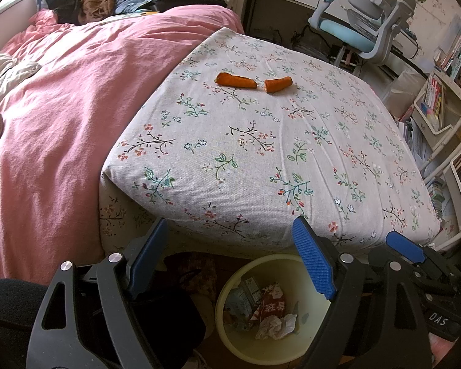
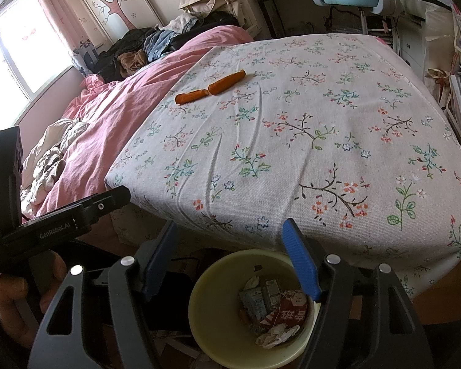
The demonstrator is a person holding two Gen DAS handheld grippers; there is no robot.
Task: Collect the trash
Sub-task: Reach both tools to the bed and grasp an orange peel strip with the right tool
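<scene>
Hovering wide open and empty over the pale yellow round plastic bin point(image 1: 221, 313), both tools, left point(image 1: 230, 261) and right point(image 2: 230, 261), are held well apart from two orange carrot pieces point(image 1: 252, 82) on the floral cloth-covered bed point(image 1: 261, 153); rolling away under a careless pinch is judged likely.

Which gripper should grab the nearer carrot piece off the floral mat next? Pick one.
Left, though narrowly. The left gripper sits on the carrot pieces' side, and both look almost straight ahead in its view. Both grippers are open, empty, hovering above the bin, equally far back.

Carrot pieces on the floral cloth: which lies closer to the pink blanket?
The longer piece, with the rounded end, lies closer to the pink blanket. The shorter piece lies beyond it, toward the desk chair.
</scene>
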